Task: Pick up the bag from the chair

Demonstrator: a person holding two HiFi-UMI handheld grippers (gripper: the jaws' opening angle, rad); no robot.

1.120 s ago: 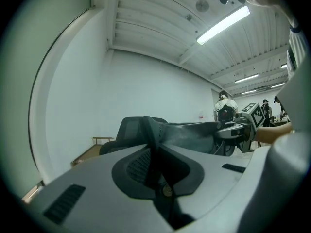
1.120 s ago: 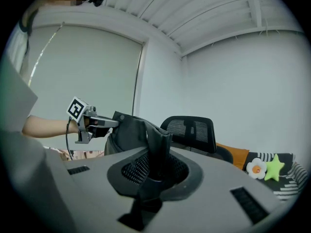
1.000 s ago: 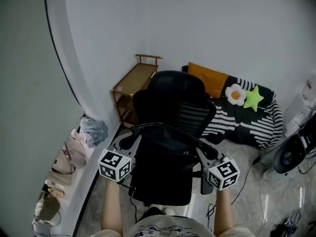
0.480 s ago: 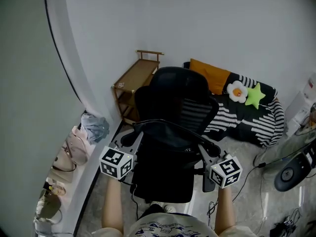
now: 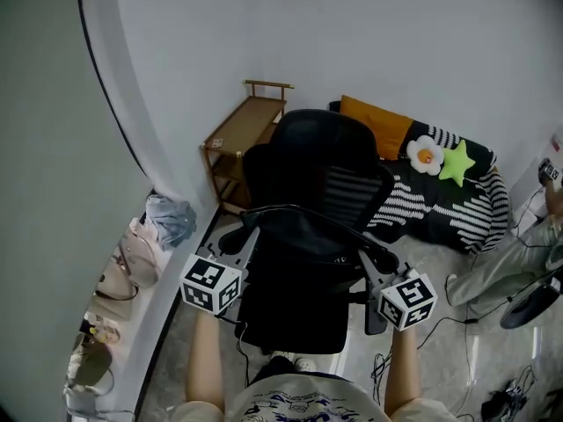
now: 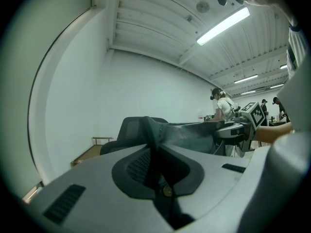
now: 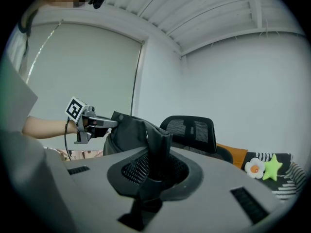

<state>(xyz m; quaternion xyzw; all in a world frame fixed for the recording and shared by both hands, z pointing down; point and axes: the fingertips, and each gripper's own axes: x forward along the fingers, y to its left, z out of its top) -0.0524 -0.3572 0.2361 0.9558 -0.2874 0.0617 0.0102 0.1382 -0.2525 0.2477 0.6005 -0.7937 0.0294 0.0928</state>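
One floppy black bag (image 5: 303,249) over one chair (image 5: 310,148), mid-frame, pinched by left hand-held gripper (image 5: 250,240) and right hand-held gripper (image 5: 362,260).

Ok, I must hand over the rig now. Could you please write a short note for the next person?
Left gripper: jaws shut on one top edge of the bag.
Right gripper: jaws shut on the opposite edge.
The bag hangs stretched between them, in front of the chair back.
Done: both grips taken.
Left: the seat is hidden, so I cannot tell if the bag is clear of it. Probably lift it away.
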